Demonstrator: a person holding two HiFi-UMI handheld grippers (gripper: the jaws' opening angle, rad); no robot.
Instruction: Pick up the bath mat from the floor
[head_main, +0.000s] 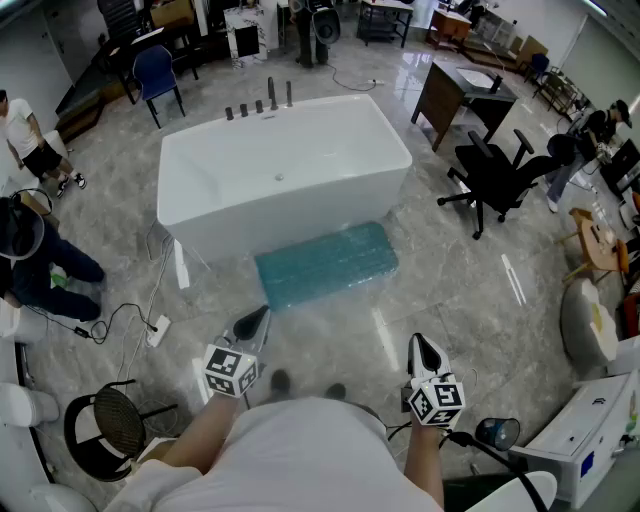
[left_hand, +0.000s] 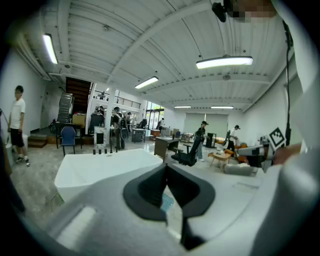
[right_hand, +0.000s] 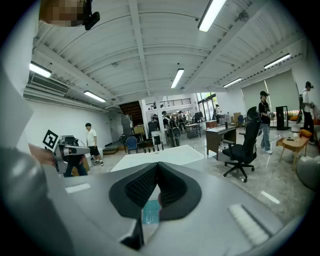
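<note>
A teal bath mat (head_main: 326, 264) lies flat on the grey marble floor, right in front of the white bathtub (head_main: 283, 170). My left gripper (head_main: 255, 322) is held above the floor on the near side of the mat, jaws shut and empty. My right gripper (head_main: 424, 350) hangs near and to the right of the mat, also shut with nothing in it. A sliver of the teal mat (left_hand: 167, 202) shows through the left gripper view's jaw gap, and the mat (right_hand: 150, 212) shows likewise in the right gripper view. Both grippers are clear of the mat.
A black office chair (head_main: 497, 180) and a dark desk (head_main: 458, 100) stand to the right of the tub. A power strip with cables (head_main: 157, 330) lies on the floor at left, near a black round stool (head_main: 112, 425). People stand around the room's edges.
</note>
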